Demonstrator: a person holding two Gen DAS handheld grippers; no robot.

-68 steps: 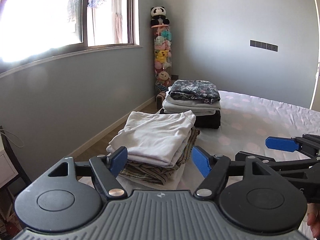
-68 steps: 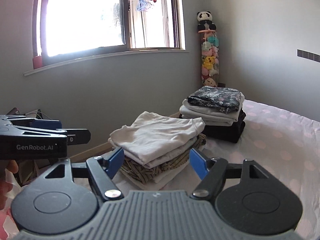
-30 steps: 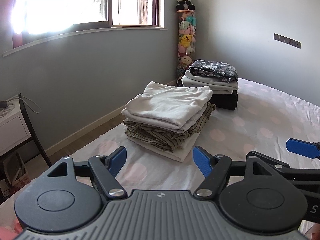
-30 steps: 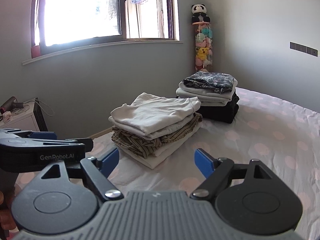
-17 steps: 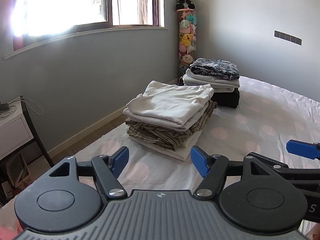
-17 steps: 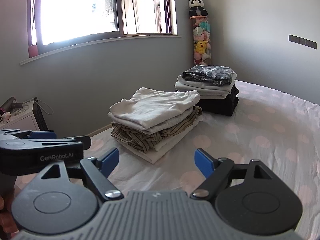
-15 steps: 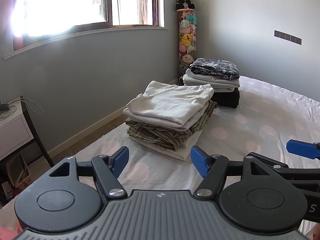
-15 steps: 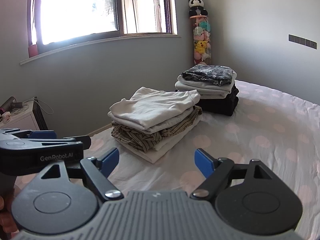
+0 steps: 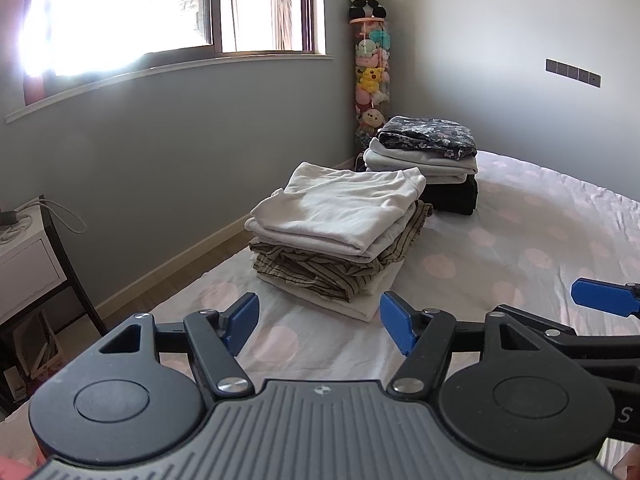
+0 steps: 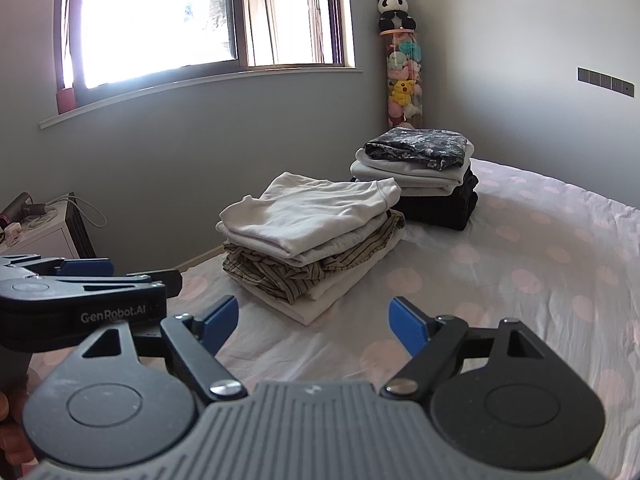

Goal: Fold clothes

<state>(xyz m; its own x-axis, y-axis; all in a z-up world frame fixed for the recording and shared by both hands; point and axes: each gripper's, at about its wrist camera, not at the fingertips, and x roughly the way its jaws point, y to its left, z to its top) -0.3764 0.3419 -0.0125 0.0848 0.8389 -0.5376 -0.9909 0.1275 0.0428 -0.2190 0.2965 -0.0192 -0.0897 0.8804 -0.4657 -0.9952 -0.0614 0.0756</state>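
Beyond the window (image 10: 160,20) everything is washed out by glare. The right gripper (image 9: 600,304) is cut off by the right edge of the left wrist view, only one blue finger showing. The nightstand (image 10: 36,236) near the bed's left edge is partly hidden behind the left gripper (image 10: 80,284), its small items unreadable.
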